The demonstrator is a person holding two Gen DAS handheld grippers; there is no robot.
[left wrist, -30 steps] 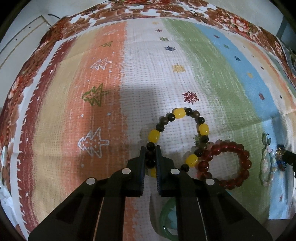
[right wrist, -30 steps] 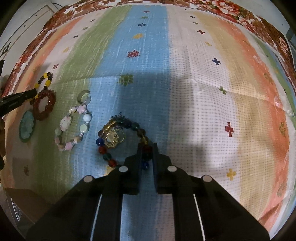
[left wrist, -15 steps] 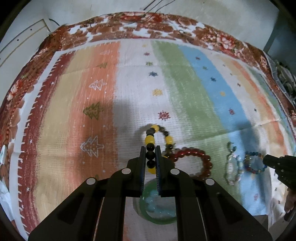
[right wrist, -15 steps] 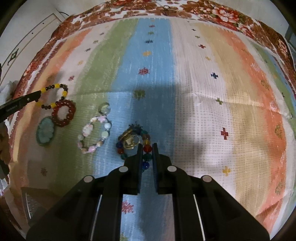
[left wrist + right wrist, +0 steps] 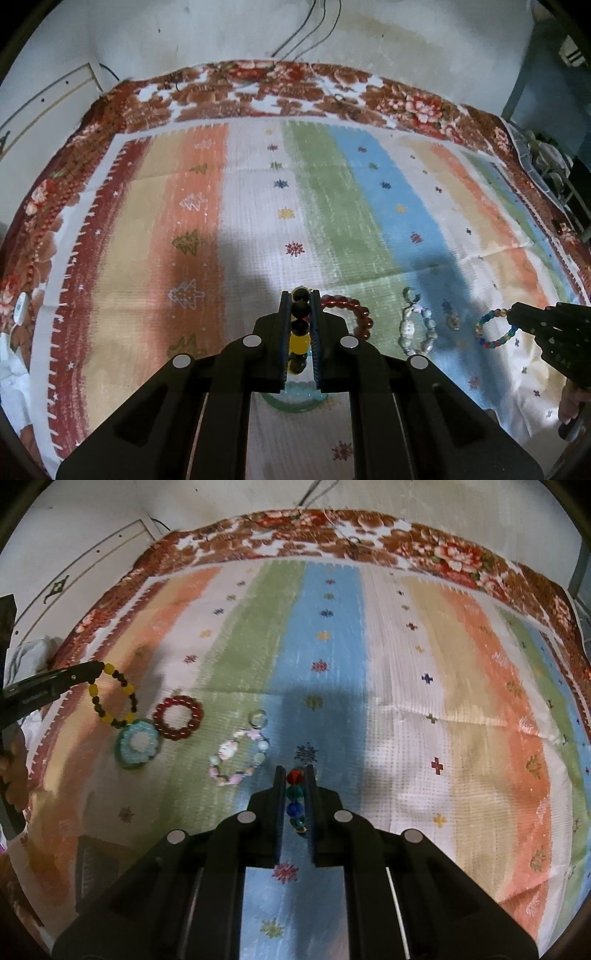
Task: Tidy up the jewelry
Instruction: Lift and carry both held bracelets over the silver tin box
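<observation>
My left gripper [image 5: 300, 295] is shut on the yellow-and-black bead bracelet [image 5: 299, 341] and holds it lifted above the striped cloth; the bracelet also shows hanging in the right wrist view [image 5: 112, 698]. My right gripper [image 5: 295, 770] is shut on the multicoloured glass bead bracelet [image 5: 295, 794], also lifted; it shows in the left wrist view [image 5: 495, 330]. On the cloth lie a dark red bead bracelet [image 5: 178, 717], a green flower-shaped piece [image 5: 139, 743], a pastel charm bracelet [image 5: 238, 757] and a small clear ring [image 5: 258, 718].
The striped cloth [image 5: 406, 701] covers a surface with a brown floral border [image 5: 369, 539]. A white wall with cables stands behind. A dark object [image 5: 96, 871] lies at the cloth's near left edge. Clutter sits off the right edge [image 5: 546, 158].
Both grippers have risen and pulled back, each lifting its bracelet off the cloth. The yellow-and-black bracelet now hangs clear of the red one. The other pieces have not moved.
</observation>
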